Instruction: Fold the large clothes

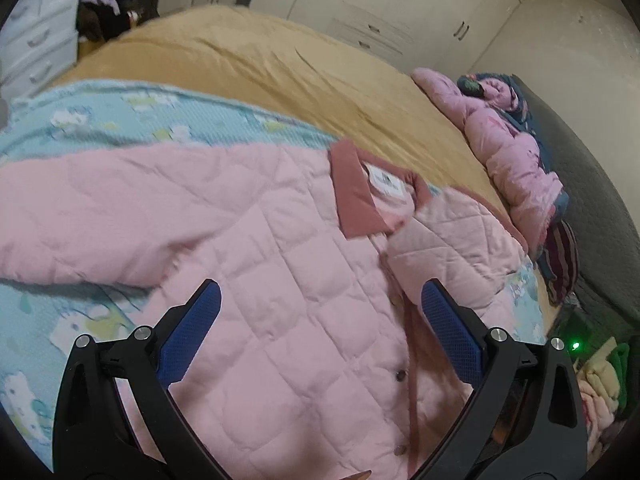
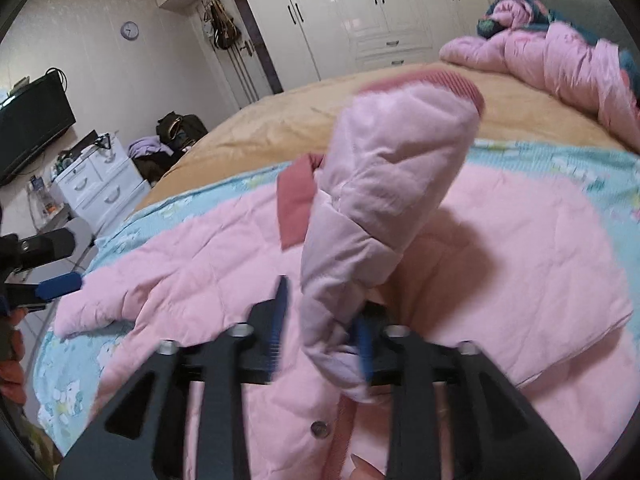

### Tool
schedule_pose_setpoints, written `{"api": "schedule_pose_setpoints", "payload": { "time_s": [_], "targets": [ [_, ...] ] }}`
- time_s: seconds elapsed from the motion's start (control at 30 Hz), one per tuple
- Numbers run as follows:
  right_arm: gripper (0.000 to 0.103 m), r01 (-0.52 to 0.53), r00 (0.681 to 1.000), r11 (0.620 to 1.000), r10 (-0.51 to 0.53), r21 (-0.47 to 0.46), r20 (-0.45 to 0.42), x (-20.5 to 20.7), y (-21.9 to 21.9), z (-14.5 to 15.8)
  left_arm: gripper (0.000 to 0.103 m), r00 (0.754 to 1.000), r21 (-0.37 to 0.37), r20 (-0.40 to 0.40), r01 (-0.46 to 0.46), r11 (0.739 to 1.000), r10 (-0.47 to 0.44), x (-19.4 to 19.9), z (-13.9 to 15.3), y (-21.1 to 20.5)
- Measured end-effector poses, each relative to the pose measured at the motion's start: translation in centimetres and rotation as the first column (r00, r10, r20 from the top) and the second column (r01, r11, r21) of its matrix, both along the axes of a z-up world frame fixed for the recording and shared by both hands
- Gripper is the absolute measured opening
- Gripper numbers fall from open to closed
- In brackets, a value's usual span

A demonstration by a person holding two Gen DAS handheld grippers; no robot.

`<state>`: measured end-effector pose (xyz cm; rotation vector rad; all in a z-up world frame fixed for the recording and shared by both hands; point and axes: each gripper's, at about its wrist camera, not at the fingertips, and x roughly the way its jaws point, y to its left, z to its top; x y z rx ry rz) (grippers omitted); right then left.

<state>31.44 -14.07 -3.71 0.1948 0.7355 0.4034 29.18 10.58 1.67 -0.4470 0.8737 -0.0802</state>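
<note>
A pink quilted jacket [image 1: 260, 220] lies spread on the bed, front up, with its darker pink collar [image 1: 356, 188] and snap buttons showing. My left gripper [image 1: 320, 286] hovers open just above its chest, with nothing between the blue pads. In the right wrist view one sleeve [image 2: 392, 168] of the jacket [image 2: 500, 260] stands up, its ribbed cuff [image 2: 432, 80] on top. Its lower end sits between the jaws of my right gripper [image 2: 322, 300], which stand parted; the left pad is clear of the cloth. The left gripper's pad [image 2: 60, 284] shows at the left edge.
Under the jacket is a light blue printed sheet [image 1: 120, 112] on a tan bedspread [image 1: 260, 60]. A bunched pink duvet [image 1: 508, 148] lies at the headboard end. White wardrobes [image 2: 360, 8], a small white drawer unit [image 2: 100, 184] and a television [image 2: 32, 120] stand around the bed.
</note>
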Motion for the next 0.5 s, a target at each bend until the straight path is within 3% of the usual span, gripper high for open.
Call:
{"api": "schedule_pose_setpoints", "payload": {
  "time_s": [0.1, 0.17, 0.3, 0.5],
  "targets": [
    [0.065, -0.030, 0.999, 0.999, 0.031, 0.038, -0.029, -0.9, -0.4, -0.8, 0.094, 0.999, -0.078, -0.030, 0.036, 0.996, -0.039, 0.8, -1.1, -1.2],
    [0.090, -0.038, 0.998, 0.997, 0.041, 0.061, -0.042, -1.9, -1.0, -0.8, 0.094, 0.997, -0.104, -0.032, 0.066, 0.992, -0.070, 1.4, -1.2, -2.2],
    [0.091, -0.048, 0.997, 0.994, 0.053, 0.098, -0.053, -4.2, -3.1, -0.2, 0.094, 0.997, -0.159, -0.001, 0.078, 0.984, -0.079, 1.5, -0.7, -2.3],
    [0.091, -0.008, 0.997, 0.992, 0.017, 0.123, -0.079, -6.9, -6.8, 0.4, 0.094, 0.999, -0.170, -0.044, 0.019, 0.985, -0.026, 1.3, -1.8, -0.7]
  ]
}}
